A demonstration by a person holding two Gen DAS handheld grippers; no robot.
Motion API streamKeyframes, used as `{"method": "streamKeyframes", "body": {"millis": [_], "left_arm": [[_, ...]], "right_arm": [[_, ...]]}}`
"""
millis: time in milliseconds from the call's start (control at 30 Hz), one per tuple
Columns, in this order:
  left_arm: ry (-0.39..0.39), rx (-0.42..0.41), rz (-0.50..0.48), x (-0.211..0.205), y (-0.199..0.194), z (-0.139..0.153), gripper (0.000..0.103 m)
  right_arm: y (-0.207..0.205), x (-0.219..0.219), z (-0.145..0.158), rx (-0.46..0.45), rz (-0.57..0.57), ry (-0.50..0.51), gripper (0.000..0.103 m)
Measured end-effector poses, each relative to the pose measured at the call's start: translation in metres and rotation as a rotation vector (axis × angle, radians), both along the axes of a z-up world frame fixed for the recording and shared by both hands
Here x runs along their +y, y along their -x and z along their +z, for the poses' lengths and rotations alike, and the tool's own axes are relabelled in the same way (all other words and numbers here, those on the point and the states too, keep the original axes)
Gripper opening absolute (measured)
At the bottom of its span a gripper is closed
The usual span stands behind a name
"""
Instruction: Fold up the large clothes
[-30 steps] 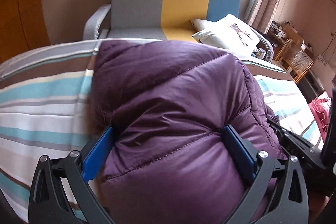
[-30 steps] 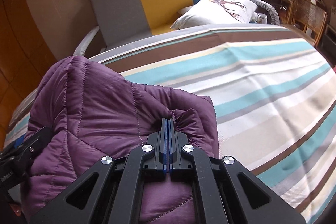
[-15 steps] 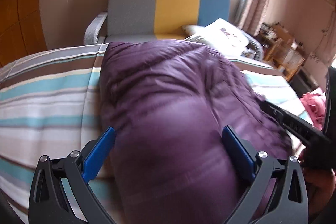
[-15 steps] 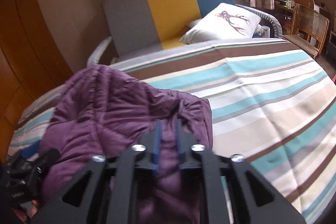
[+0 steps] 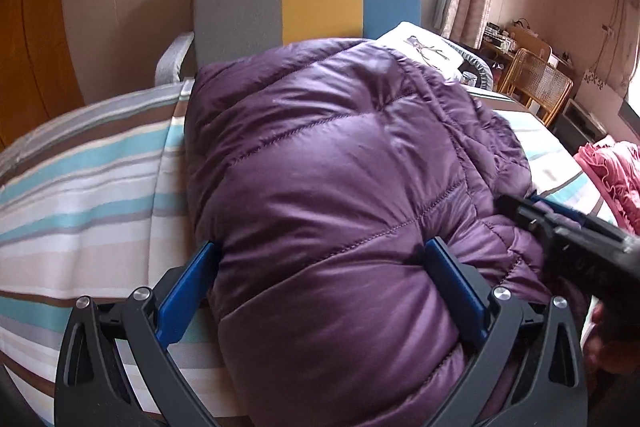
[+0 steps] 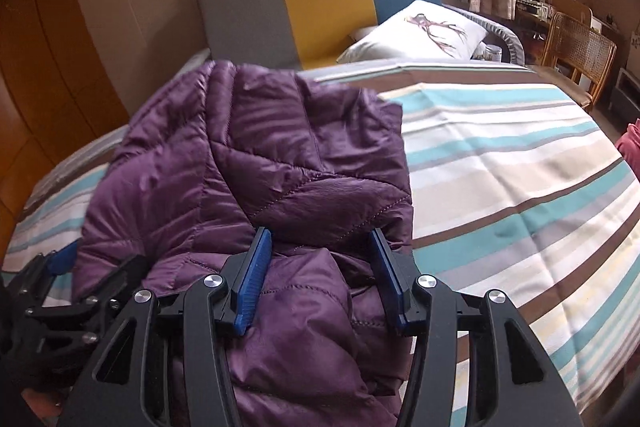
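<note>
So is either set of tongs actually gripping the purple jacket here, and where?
Neither. Both the left tongs and right tongs are open, straddling folds of the purple jacket without clamping.

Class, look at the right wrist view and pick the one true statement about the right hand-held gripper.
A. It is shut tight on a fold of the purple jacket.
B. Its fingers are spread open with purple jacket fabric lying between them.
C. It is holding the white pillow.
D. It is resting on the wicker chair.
B: the right hand-held gripper has its blue fingers standing apart, with the purple puffer jacket bulging between them on the striped bedsheet.
</note>
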State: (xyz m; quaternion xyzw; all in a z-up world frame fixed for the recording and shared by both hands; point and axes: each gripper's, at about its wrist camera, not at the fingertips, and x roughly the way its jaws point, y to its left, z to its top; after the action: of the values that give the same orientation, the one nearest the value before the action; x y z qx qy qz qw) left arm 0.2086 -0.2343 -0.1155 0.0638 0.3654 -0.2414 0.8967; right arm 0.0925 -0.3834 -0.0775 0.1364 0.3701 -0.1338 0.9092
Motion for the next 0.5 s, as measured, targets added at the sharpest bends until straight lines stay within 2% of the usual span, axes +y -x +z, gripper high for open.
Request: {"method": "streamKeyframes", "body": {"millis": [200, 333, 400, 500], "left_arm": [[-0.021, 0.020, 0.005, -0.003, -0.005, -0.003, 0.101], [0.031, 0.063, 0.015, 0.008, -0.003, 0.006, 0.101], [0.047, 0.052, 0.028, 0.015, 0.001, 0.010, 0.101], [0.019, -0.011, 0.032, 0.024, 0.011, 0.016, 0.101]], "right_arm": [[-0.011, -0.010, -0.011, 0.007, -0.006, -0.031, 0.050], [-0.005, -0.012, -0.003, -0.011, -0.004, -0.045, 0.050], [0.003, -0.013, 0.003, -0.037, 0.003, -0.056, 0.050], [0.017, -0.017, 0.010, -0.063, 0.005, -0.070, 0.050]]}}
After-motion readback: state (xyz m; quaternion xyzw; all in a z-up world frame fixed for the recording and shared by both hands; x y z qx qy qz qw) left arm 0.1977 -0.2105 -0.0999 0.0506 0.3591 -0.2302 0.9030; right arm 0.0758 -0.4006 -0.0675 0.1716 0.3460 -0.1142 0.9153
